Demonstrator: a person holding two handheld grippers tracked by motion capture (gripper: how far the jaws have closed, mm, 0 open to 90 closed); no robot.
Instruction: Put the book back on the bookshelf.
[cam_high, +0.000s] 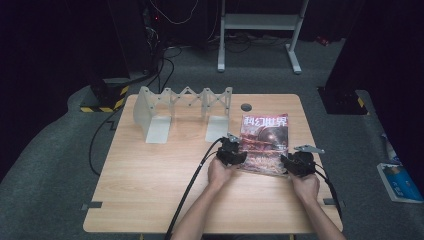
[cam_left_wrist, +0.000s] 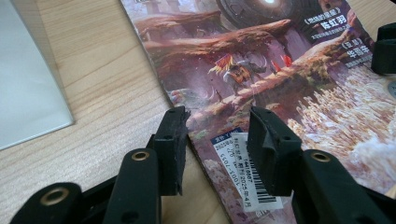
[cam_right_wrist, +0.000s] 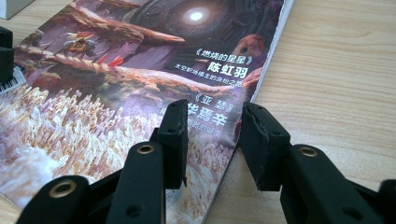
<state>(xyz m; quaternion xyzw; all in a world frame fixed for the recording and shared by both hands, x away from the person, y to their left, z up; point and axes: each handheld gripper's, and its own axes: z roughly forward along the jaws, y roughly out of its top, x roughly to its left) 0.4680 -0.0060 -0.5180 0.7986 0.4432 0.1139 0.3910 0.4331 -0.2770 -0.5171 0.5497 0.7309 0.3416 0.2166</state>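
Note:
A magazine (cam_high: 265, 140) with a reddish science-fiction cover lies flat on the wooden table (cam_high: 150, 175), right of centre. My left gripper (cam_high: 237, 150) rests at its near left corner. In the left gripper view the gripper (cam_left_wrist: 217, 126) is open and straddles the magazine (cam_left_wrist: 261, 70) edge: one jaw over bare wood, the other over the barcode label (cam_left_wrist: 247, 177). My right gripper (cam_high: 289, 161) is at the near right corner. In the right gripper view the gripper (cam_right_wrist: 212, 119) is open across the magazine (cam_right_wrist: 116, 60) right edge, with nothing pinched.
A white expanding book rack (cam_high: 182, 107) stands at the back left of the table, and its flat base plate (cam_left_wrist: 28, 84) lies left of the magazine. A round cable hole (cam_high: 245, 107) sits behind the magazine. Cables trail from both grippers toward the near edge.

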